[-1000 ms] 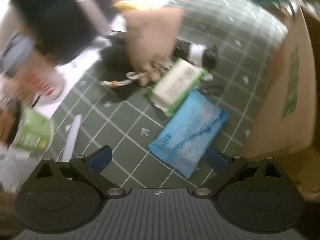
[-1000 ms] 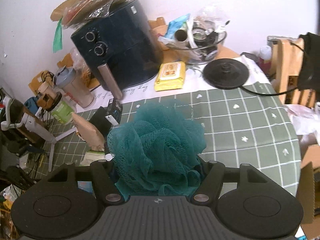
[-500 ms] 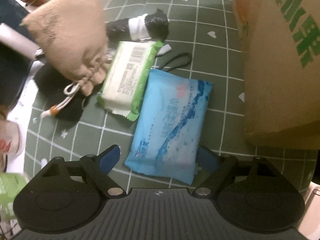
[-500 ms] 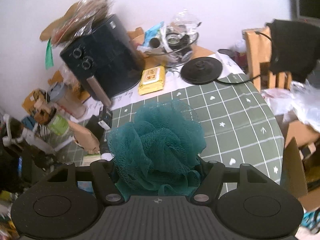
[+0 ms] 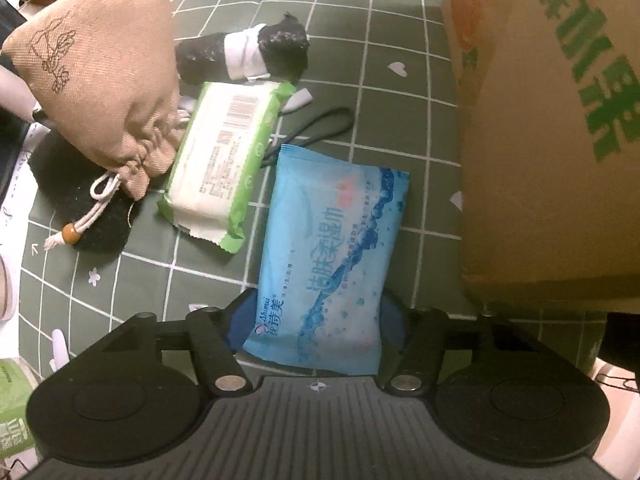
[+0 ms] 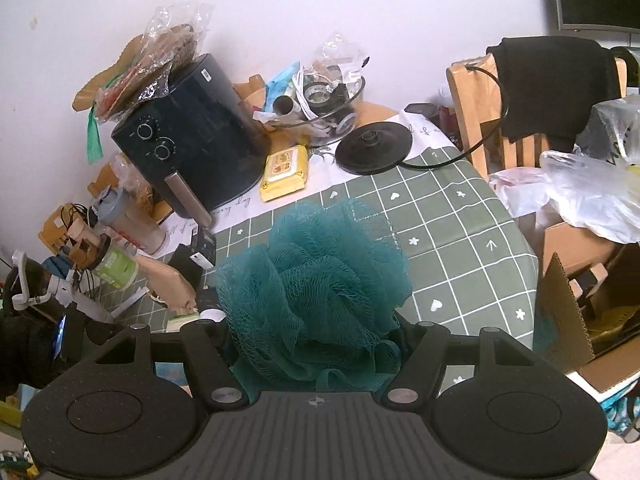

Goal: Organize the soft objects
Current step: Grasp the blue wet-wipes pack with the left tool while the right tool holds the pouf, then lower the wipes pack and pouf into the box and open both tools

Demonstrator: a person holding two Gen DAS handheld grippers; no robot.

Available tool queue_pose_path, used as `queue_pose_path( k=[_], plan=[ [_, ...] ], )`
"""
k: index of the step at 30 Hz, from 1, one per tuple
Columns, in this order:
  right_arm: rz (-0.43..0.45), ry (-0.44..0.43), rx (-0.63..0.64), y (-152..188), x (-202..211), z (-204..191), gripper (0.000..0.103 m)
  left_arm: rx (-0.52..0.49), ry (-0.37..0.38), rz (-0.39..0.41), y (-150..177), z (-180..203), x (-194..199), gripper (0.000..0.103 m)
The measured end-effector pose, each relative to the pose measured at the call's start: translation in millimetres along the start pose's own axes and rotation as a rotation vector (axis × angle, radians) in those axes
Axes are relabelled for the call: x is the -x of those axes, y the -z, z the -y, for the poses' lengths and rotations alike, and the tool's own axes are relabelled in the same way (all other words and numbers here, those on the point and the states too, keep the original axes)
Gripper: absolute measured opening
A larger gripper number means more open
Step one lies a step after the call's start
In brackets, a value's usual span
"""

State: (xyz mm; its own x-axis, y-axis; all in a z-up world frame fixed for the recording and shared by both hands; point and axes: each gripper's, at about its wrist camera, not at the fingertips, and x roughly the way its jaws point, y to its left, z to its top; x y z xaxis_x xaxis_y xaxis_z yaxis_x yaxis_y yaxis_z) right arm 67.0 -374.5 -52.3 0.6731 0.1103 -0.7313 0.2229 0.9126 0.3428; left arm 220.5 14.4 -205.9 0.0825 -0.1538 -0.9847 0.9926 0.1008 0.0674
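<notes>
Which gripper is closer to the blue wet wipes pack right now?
Left. The left gripper has just been closing its jaws around the blue wet wipes pack on the table. The right gripper is holding a teal bath pouf elsewhere above the table.

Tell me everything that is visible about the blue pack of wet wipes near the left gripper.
The blue wet wipes pack is a soft, flat plastic pouch, light blue with darker water-splash print and Chinese lettering. It lies flat on the green checked tablecloth, beside a green-edged wipes pack and close to a cardboard box. Its near end sits between the blue fingers of the left gripper, whose jaws have just been closing around it. A black loop lies at its far end.
</notes>
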Motion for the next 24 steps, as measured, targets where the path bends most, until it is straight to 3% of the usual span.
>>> queue_pose_path(
  k=[9,13,24],
  plan=[
    [-0.015,-0.06,0.065,-12,2,-9,0.07,0.128,-0.073,0.03,10,12,26,0.06],
    [-0.026,-0.078,0.109,-19,4,-17,0.07,0.271,-0.079,0.086,14,8,50,0.06],
    [-0.037,-0.195,0.221,-34,26,-52,0.07,0.73,-0.226,0.27,17,17,137,0.06]
  ],
)
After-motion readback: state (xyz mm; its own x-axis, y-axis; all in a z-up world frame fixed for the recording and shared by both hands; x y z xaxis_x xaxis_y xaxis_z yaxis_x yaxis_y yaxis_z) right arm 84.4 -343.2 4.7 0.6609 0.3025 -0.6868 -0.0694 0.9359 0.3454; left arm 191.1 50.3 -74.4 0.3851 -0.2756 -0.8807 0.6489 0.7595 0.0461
